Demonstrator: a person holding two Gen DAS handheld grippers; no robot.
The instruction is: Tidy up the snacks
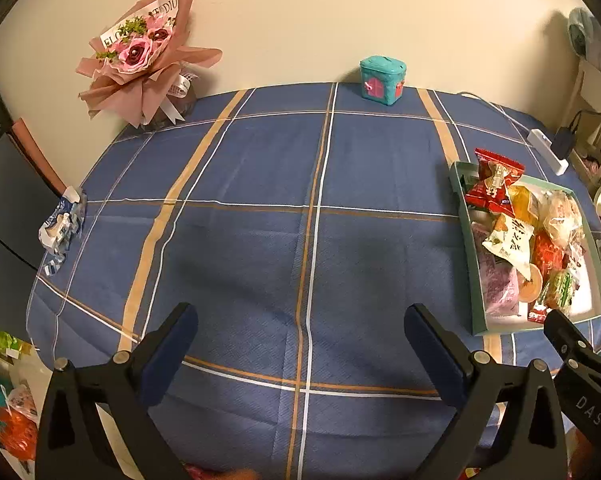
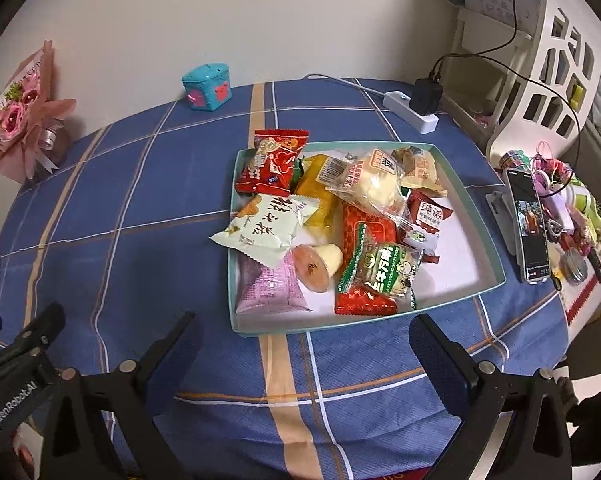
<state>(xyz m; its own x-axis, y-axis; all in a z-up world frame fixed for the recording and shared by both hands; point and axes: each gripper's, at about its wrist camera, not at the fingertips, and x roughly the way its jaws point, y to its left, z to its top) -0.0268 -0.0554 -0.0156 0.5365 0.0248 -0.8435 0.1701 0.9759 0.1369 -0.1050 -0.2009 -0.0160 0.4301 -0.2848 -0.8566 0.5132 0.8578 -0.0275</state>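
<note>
On the bench [image 2: 140, 208], which has a blue checked cloth, a shallow teal box [image 2: 480, 224] holds a heap of snack packets: a red packet [image 2: 274, 162] at its far corner, a white-green packet [image 2: 266, 224] hanging over the left wall, a pink packet [image 2: 268, 290] and a jelly cup [image 2: 314, 266] near the front. The right gripper [image 2: 302, 342] hovers low just before the box, its fingers [image 2: 440, 350] spread wide and holding nothing. The left gripper [image 1: 300, 332] is level beside it (over bare cloth), fingers [image 1: 172, 344] also spread and empty. A teal toy box [image 1: 382, 80] and a bouquet [image 1: 140, 54] stand at the far edge.
</note>
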